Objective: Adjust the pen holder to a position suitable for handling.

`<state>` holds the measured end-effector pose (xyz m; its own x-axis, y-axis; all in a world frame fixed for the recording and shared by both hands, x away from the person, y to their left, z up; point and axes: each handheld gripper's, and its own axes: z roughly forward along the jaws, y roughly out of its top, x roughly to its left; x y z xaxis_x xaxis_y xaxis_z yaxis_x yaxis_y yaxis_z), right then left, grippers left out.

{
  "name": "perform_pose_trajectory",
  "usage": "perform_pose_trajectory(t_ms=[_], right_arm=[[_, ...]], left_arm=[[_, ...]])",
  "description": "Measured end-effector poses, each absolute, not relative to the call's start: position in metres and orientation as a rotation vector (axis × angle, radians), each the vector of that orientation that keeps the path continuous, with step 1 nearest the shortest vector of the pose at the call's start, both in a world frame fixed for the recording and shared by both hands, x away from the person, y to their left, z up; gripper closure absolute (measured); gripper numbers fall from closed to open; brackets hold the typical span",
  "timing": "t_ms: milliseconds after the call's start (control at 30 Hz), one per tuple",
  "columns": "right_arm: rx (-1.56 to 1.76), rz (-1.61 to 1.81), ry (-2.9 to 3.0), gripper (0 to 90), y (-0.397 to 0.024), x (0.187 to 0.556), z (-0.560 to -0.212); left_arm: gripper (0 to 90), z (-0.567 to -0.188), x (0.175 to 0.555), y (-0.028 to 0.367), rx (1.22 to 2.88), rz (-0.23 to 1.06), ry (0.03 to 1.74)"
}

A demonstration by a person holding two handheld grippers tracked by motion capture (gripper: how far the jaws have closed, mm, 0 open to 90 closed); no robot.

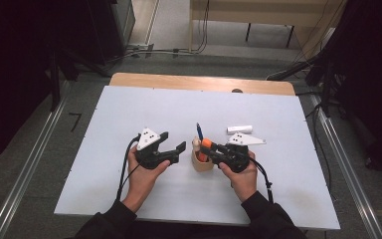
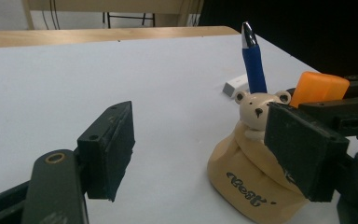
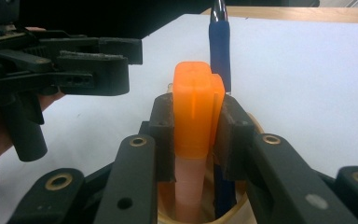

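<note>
Black two-jaw grippers (image 1: 171,142) (image 1: 210,149) — grey three-cornered plates, brass-ringed screw holes, black cables — dark sleeves (image 1: 104,224)

A beige bear-shaped pen holder (image 1: 202,160) stands mid-desk (image 1: 129,109) between the left gripper (image 1: 171,144) and right gripper (image 1: 210,150). In it stand a blue pen (image 1: 199,132) and an orange-capped marker (image 1: 206,144). Behind, rightward, lies a small white block (image 1: 239,129).

The right gripper (image 3: 193,135) is clamping its jaws on an orange-capped marker (image 3: 193,107). The left gripper (image 1: 171,144), facing it just across, is holding its jaws apart, gripping nothing.
</note>
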<state>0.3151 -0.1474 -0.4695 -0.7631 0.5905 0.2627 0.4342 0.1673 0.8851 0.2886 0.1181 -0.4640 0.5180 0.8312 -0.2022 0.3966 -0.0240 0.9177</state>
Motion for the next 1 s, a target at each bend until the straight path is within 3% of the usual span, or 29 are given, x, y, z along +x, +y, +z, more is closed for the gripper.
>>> perform_pose_trajectory(t_ms=[167,1000], right_arm=[[1.009,1.65,2.287,66.3,-0.147,0.315,-0.47],[1.035,1.741,2.184,26.8,-0.17,0.312,-0.443]], left_arm=[[25.0,-0.464,0.289,0.118,1.633,0.484,1.067],[25.0,-0.465,0.289,0.12,1.628,0.493,1.07]])
